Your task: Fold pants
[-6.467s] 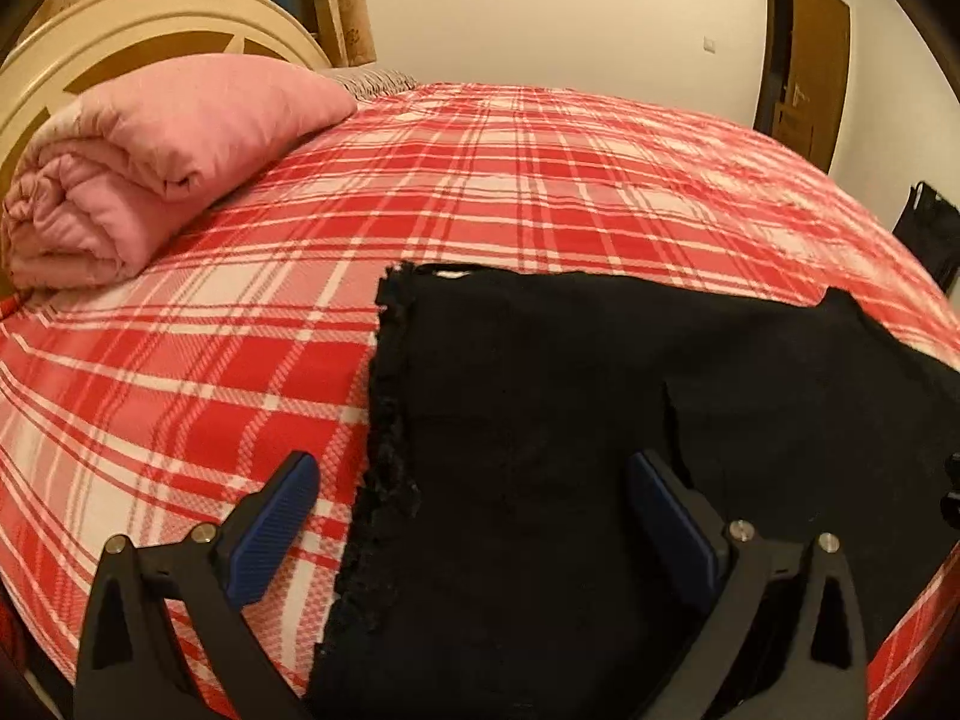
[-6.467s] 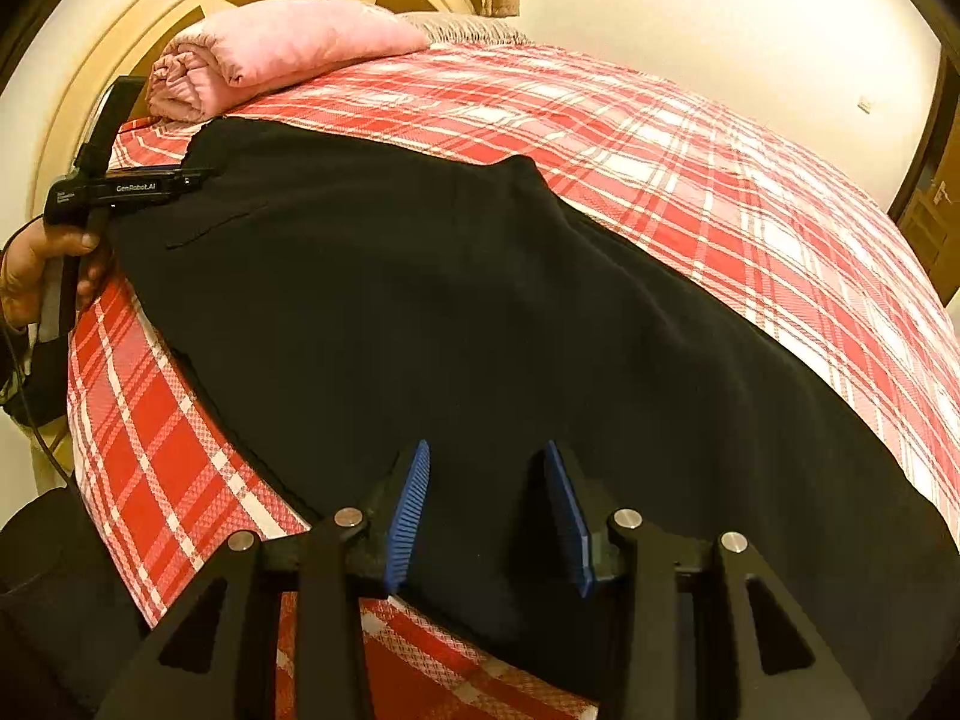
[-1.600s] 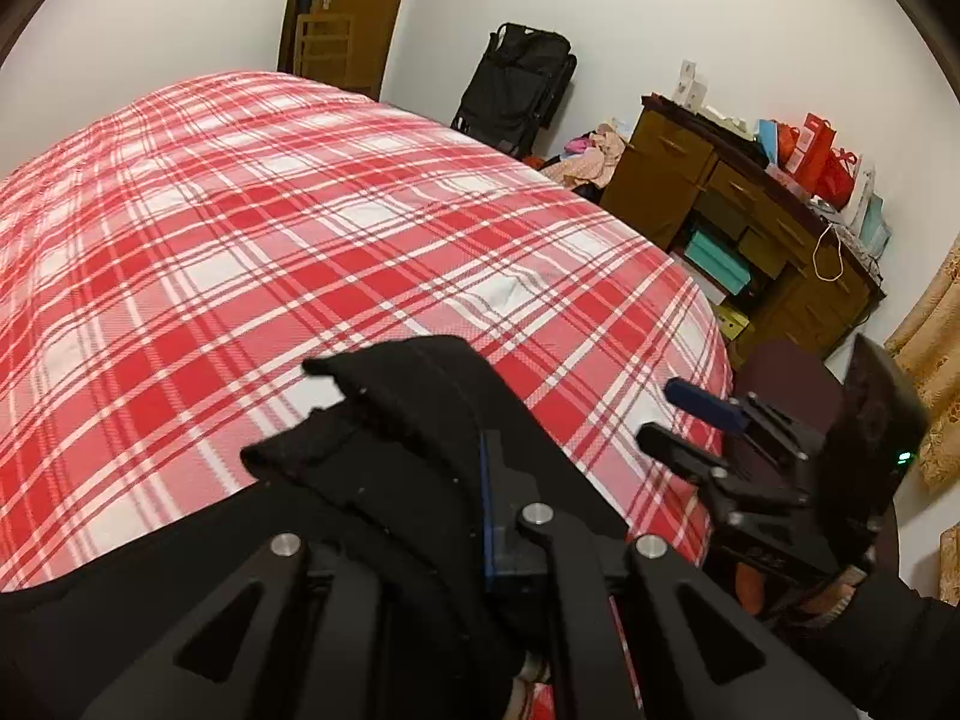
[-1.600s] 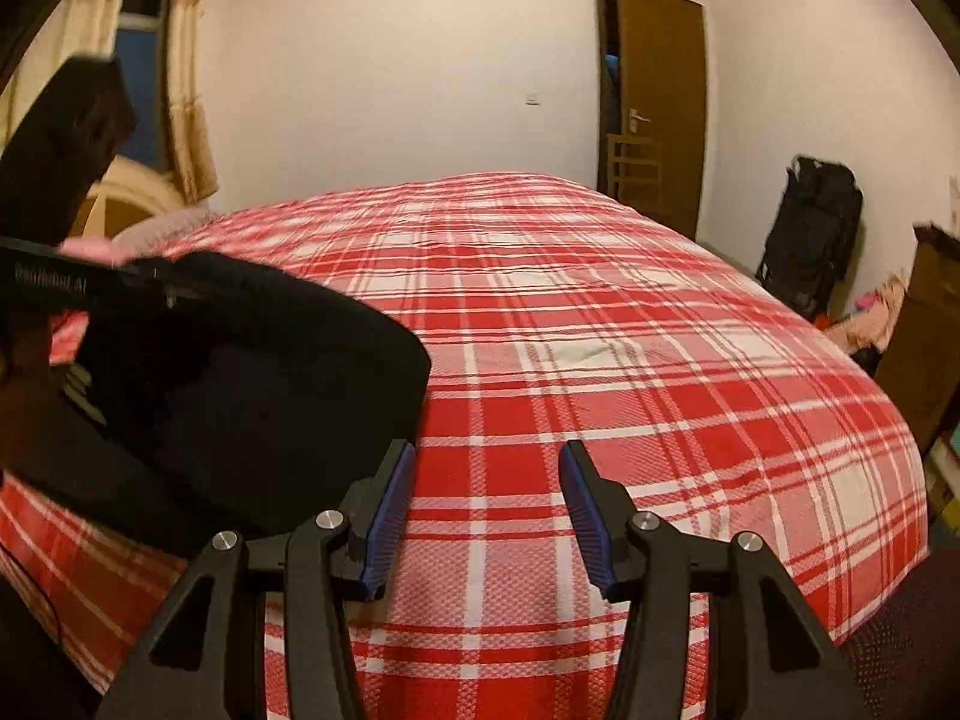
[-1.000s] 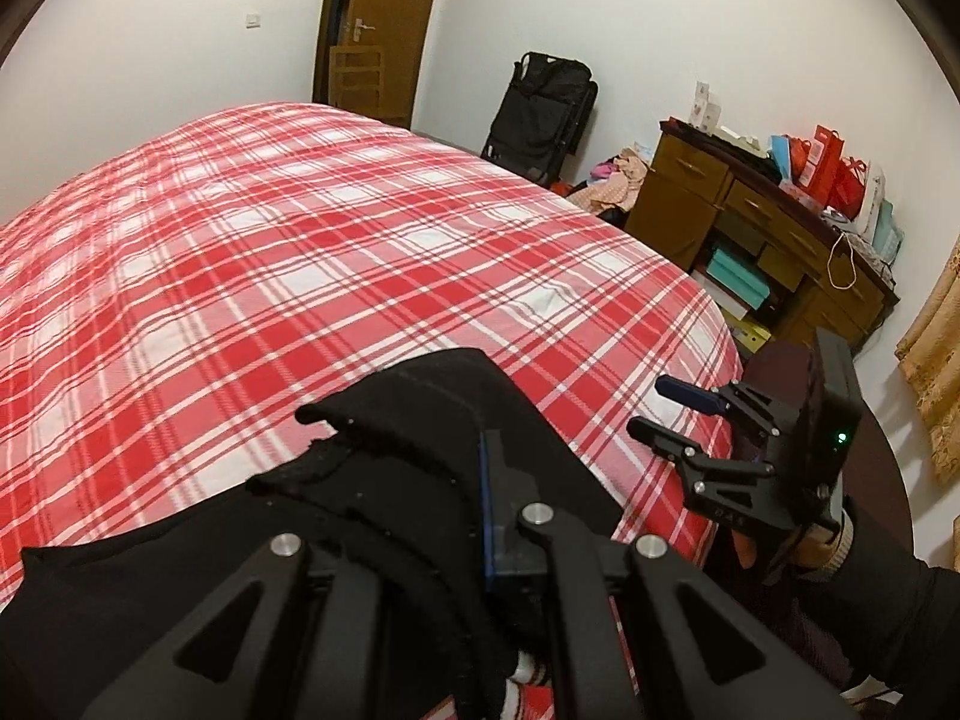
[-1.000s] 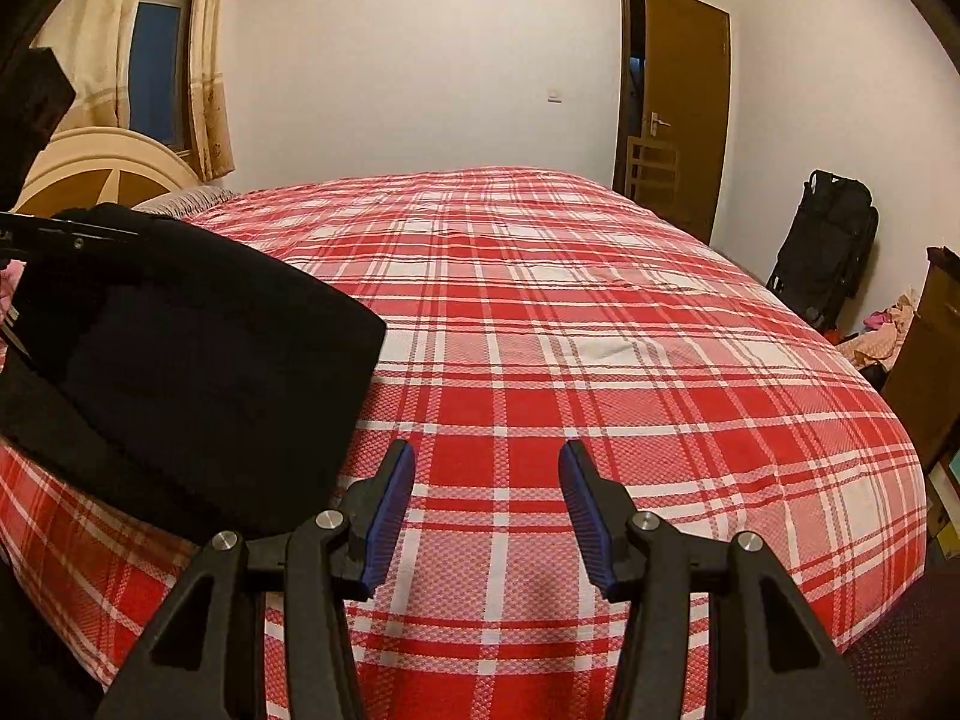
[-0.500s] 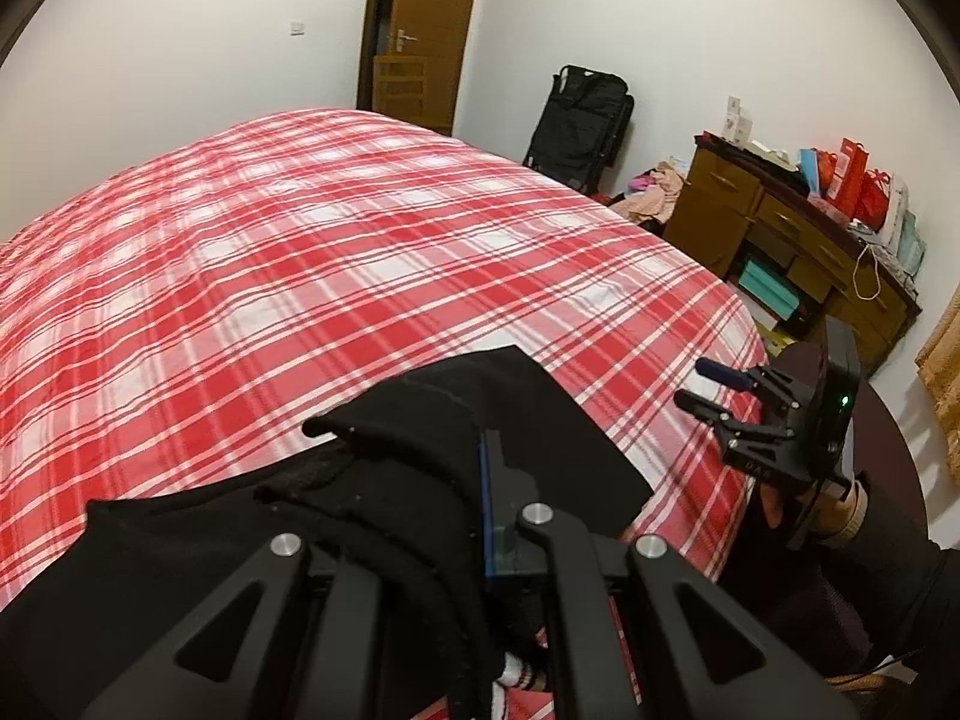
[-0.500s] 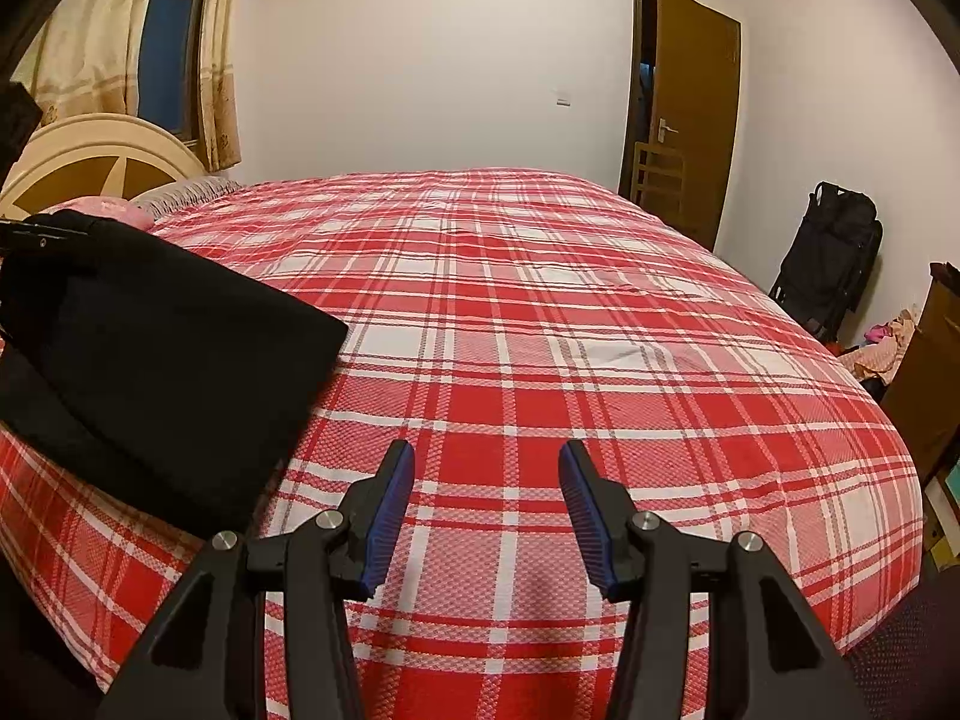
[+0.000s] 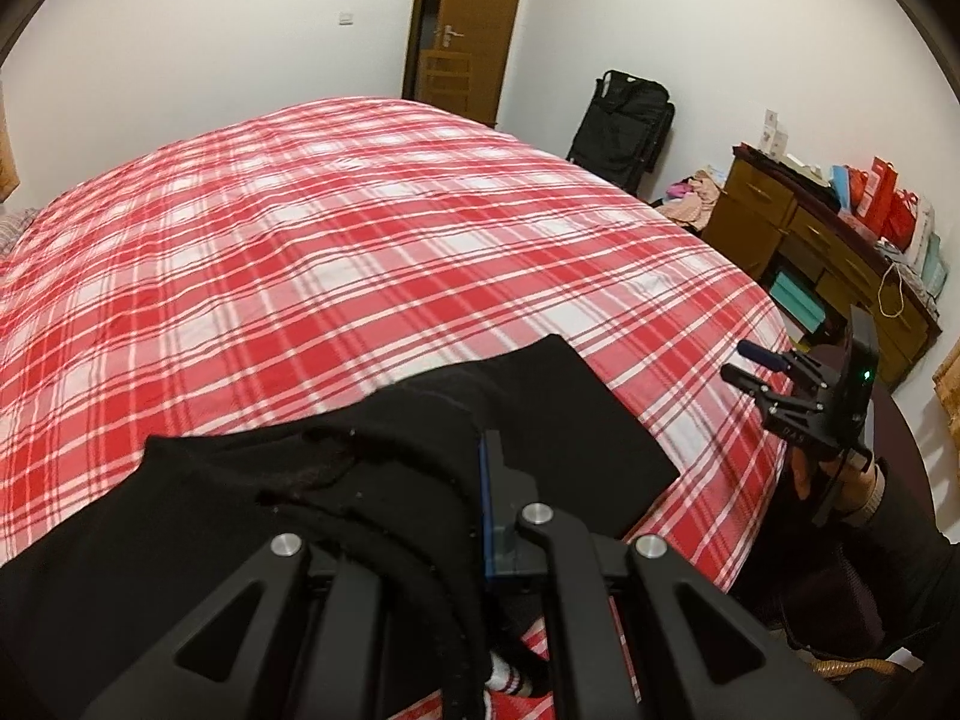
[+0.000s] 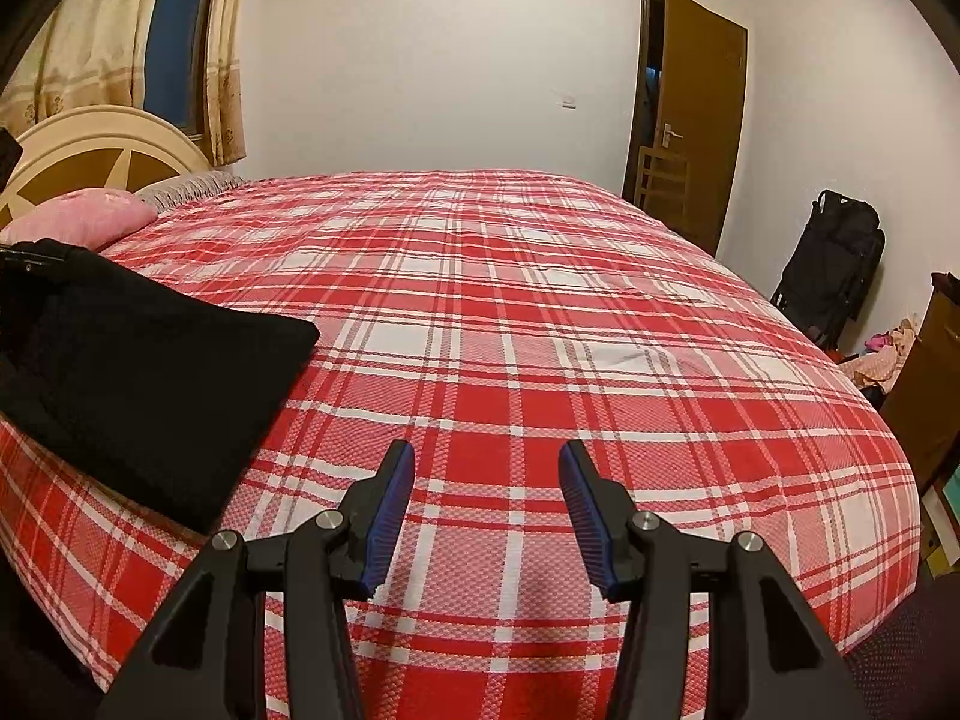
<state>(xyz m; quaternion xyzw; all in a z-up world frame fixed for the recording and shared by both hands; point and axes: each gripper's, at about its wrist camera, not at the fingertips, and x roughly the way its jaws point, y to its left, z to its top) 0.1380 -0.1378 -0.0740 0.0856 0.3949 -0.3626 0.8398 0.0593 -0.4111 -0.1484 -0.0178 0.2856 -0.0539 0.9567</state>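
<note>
Left hand-held gripper (image 9: 480, 504): jaws are closed tight on a bunched edge of the black pants (image 9: 300, 492); the cloth is seen draped over the fingers and trailing down onto the bed (image 9: 360, 240).

Right hand-held gripper (image 10: 486, 510): jaws are held about half apart, nothing is between them, only plaid cover is seen below. It is held near the front edge of the bed, apart from the pants.

Pants: a folded black panel is laid at the front edge of the bed, toward the headboard (image 10: 90, 144) end in the right wrist view, with one squared corner lying flat on the cover. The part gripped is lifted; the rest is resting on the bed.

Handling, judged: the fabric is soft, limp and light; no shape is kept when lifted, and layers are likely to slide or sag. A hold is best taken at a corner or seamed edge, through all layers, with the free corner taken by the right hand-held gripper so the fold is carried evenly.

Containers: a wooden dresser (image 9: 810, 240) is seen beyond the foot of the bed, with bags (image 9: 888, 204) on top and teal boxes (image 9: 795, 297) in an open shelf; the contents cannot be told. A black suitcase (image 9: 624, 132) is stood against the far wall.
</note>
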